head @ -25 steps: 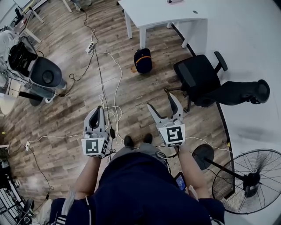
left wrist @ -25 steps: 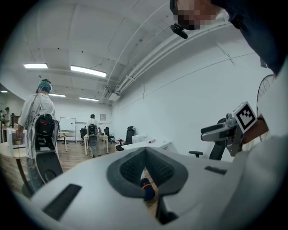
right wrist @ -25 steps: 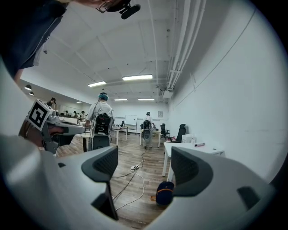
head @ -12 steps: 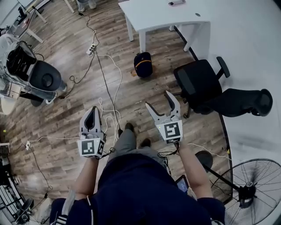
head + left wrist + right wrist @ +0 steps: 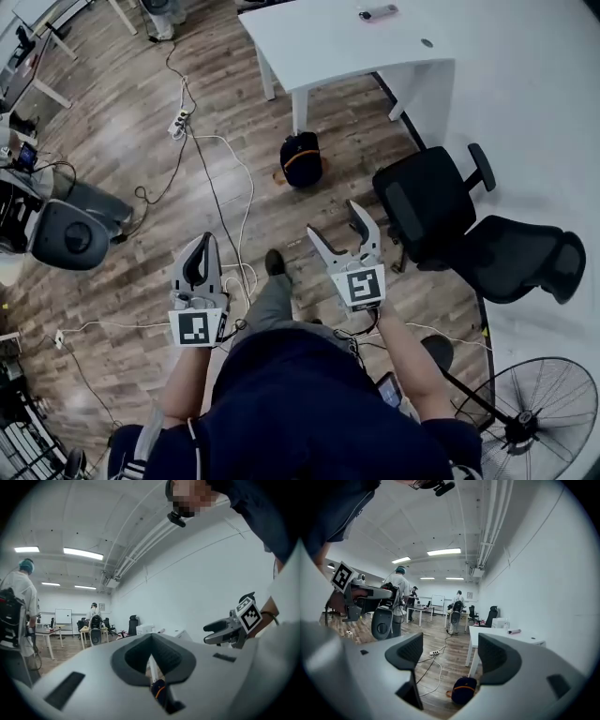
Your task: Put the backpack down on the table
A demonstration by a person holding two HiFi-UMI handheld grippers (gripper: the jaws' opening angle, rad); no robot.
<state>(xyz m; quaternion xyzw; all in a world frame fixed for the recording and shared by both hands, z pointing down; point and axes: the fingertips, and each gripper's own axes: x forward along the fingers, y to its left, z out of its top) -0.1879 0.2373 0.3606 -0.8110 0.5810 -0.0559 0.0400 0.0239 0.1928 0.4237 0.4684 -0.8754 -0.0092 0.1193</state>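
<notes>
One dark backpack (image 5: 302, 159) sits on the wood floor above centre frame, beside a leg of the single white table (image 5: 347, 37), well apart from two grippers: the left gripper (image 5: 199, 251) pinched together, the right gripper (image 5: 335, 221) spread wide, both empty.

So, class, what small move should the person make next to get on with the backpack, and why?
Probably a step forward toward the backpack. It sits untouched on the floor beside the white table, well ahead of the right tool, which is open and empty. The left tool is shut, so the right one looks readier to grasp once close.
</notes>
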